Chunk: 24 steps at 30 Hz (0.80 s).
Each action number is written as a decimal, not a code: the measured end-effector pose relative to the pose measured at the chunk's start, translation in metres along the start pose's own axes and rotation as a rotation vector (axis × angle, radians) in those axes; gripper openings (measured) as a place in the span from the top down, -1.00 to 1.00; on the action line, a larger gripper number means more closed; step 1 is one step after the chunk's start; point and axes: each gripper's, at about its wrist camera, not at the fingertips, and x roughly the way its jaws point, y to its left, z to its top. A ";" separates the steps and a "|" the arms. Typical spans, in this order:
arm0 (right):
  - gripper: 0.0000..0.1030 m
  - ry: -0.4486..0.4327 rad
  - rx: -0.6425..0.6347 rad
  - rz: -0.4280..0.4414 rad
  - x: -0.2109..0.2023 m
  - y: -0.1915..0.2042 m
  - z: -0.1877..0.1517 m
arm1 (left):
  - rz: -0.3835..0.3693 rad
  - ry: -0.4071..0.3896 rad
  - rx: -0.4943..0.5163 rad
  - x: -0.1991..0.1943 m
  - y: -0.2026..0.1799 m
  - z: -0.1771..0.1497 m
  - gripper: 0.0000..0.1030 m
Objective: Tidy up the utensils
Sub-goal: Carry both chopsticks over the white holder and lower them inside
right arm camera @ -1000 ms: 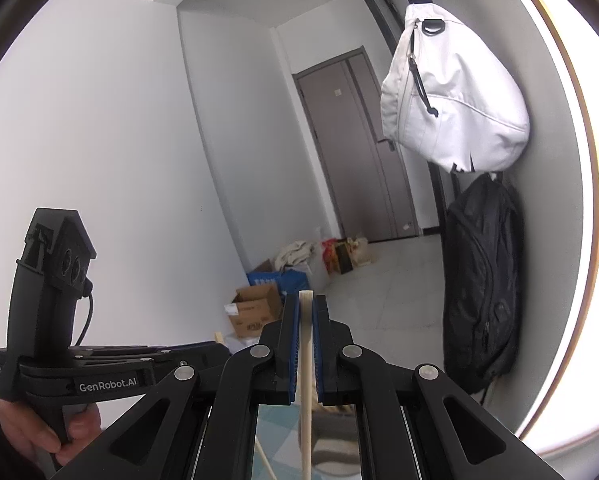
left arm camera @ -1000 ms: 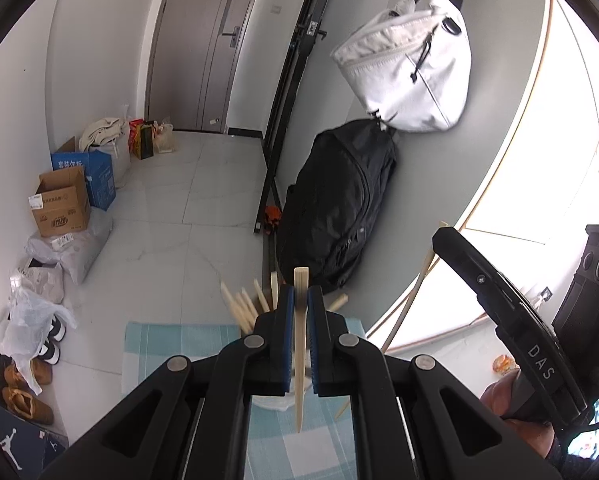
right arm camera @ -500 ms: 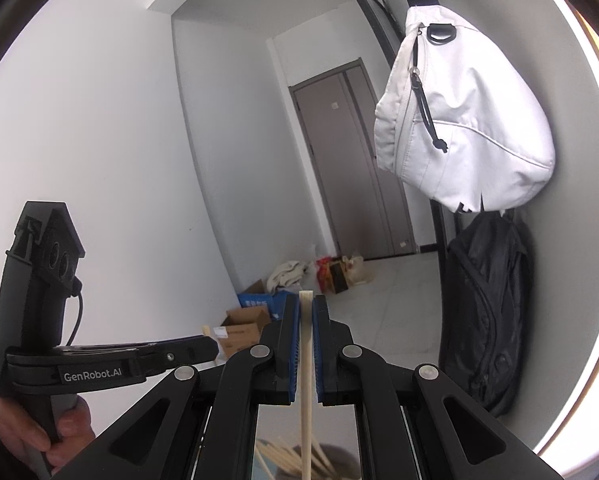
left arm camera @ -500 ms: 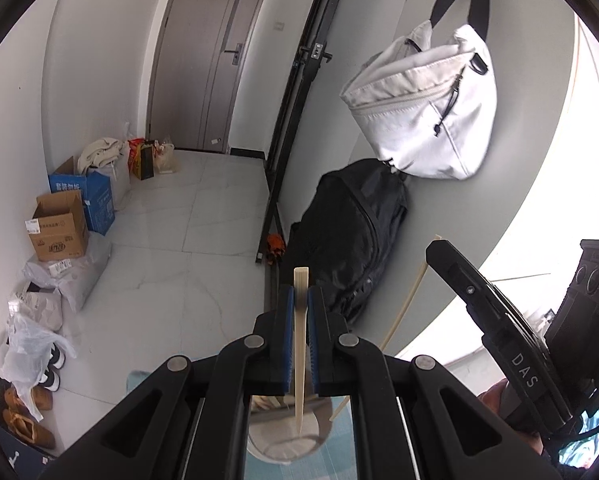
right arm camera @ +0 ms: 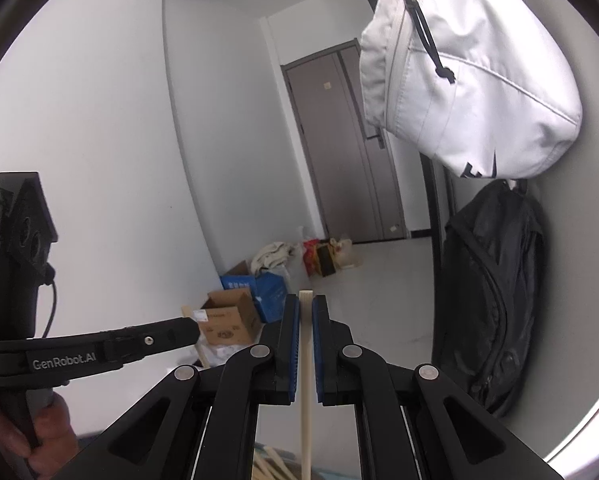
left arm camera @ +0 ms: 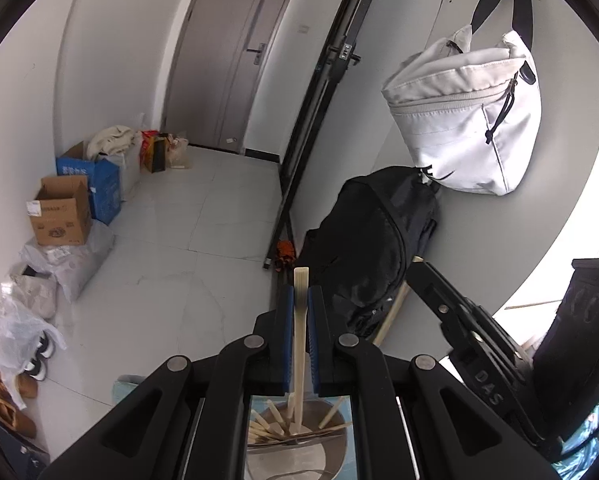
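Observation:
My left gripper point(left arm camera: 298, 300) is shut on a pale wooden chopstick point(left arm camera: 299, 344) that stands upright between its blue pads. Its lower end hangs over a round metal holder point(left arm camera: 331, 446) with several chopsticks in it. My right gripper point(right arm camera: 306, 312) is shut on another upright chopstick point(right arm camera: 306, 392). Loose chopsticks point(right arm camera: 273, 465) show below it at the bottom edge. The right gripper's black body point(left arm camera: 471, 344) appears at the right of the left wrist view, with a chopstick point(left arm camera: 395, 308) beside it. The left gripper's body point(right arm camera: 111, 348) and a hand point(right arm camera: 47, 436) show at the left of the right wrist view.
A white bag point(left arm camera: 465, 120) hangs on the wall above a black backpack point(left arm camera: 375, 256). Cardboard and blue boxes point(left arm camera: 65, 210), plastic bags and shoes point(left arm camera: 17, 360) line the left wall. A grey door point(left arm camera: 227, 60) closes the far end of the tiled floor. A blue checked cloth point(left arm camera: 125, 384) lies under the holder.
Both grippers moved with their chopsticks still clamped. In the left wrist view the checked cloth slid out of sight and the metal holder with chopsticks now sits directly under the held chopstick.

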 end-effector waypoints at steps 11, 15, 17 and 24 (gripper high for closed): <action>0.89 0.056 -0.030 0.038 0.017 0.002 -0.021 | 0.027 0.033 0.028 0.012 0.006 -0.018 0.95; 0.89 0.091 -0.028 0.065 0.021 0.003 -0.028 | 0.015 0.073 0.015 0.015 0.011 -0.018 0.95; 0.89 0.101 -0.037 0.071 0.020 0.003 -0.029 | 0.014 0.072 0.016 0.014 0.012 -0.017 0.95; 0.84 0.130 -0.044 0.098 0.018 0.008 -0.035 | -0.015 0.111 -0.008 0.015 0.020 -0.016 0.94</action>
